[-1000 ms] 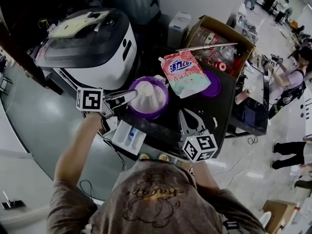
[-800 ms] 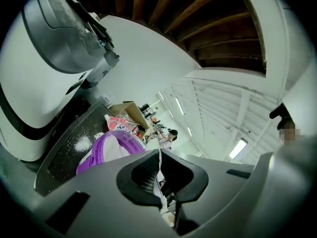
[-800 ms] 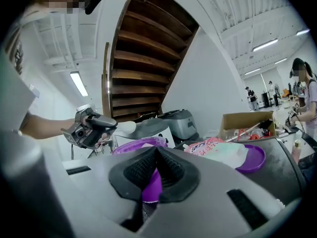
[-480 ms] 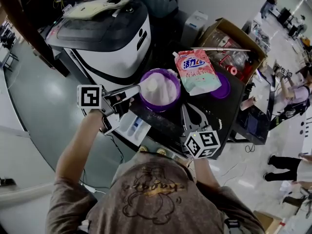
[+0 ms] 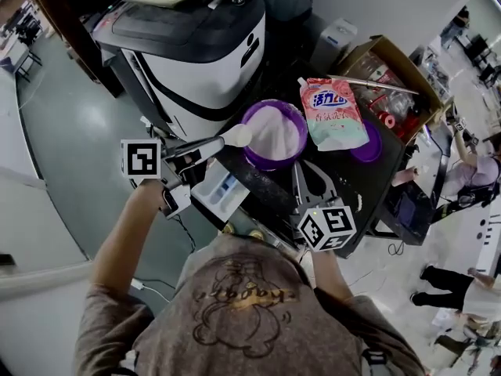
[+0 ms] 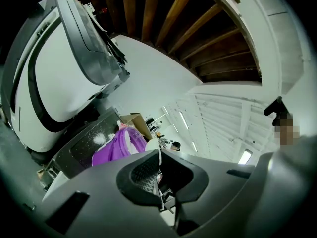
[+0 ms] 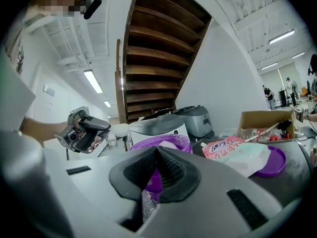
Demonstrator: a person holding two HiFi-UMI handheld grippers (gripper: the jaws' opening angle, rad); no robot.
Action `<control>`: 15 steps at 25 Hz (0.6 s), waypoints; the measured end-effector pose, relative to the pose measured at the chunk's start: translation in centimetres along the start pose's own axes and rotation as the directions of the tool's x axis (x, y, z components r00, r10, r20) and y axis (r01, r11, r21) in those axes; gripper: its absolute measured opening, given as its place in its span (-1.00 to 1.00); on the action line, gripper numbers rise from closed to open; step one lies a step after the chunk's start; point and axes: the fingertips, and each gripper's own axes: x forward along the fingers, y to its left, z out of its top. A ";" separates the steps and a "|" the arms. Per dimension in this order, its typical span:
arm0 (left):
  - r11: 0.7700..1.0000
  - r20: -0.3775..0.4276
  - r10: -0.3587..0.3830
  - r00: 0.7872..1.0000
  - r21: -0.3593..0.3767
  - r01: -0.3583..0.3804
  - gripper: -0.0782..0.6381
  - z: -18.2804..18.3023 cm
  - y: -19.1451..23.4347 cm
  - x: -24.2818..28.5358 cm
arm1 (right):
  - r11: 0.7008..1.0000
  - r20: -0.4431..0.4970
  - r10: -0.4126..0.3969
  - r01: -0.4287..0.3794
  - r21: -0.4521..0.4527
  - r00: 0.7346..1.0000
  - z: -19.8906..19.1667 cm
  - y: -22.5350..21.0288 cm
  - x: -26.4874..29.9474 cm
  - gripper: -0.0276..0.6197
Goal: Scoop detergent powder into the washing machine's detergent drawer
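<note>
Scoop: since a second ago, lifted out of the purple bowl and carried left; its heaped white head now sits at the bowl's left rim.
Left gripper: I have its jaws clamped on the scoop's thin handle.
Detergent drawer: pulled open, below the scoop, beside the washing machine.
Right gripper: my other one, jaws together on nothing, over the black table.
Detergent pouch: lying flat, right of the bowl.

A glossy grey floor spreads below, while white walls, a dark wooden staircase and fluorescent strip lights rise overhead.
</note>
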 end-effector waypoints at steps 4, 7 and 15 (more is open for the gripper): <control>1.000 0.029 0.022 0.999 -0.021 -0.021 -0.71 -0.9 0.5 -1.4 | 1.000 -0.011 0.029 -0.029 -0.004 1.000 -0.3 0.7 0.2 -0.91; 0.998 0.051 0.029 0.998 -0.055 -0.027 -0.71 -2.0 1.0 -2.3 | 0.999 -0.017 0.049 -0.049 -0.006 0.999 -0.6 1.2 0.3 -0.91; 0.996 0.070 0.027 0.997 -0.089 -0.021 -0.71 -5.6 2.6 -3.5 | 0.998 -0.022 0.064 -0.064 -0.003 0.998 -1.1 2.0 0.4 -0.91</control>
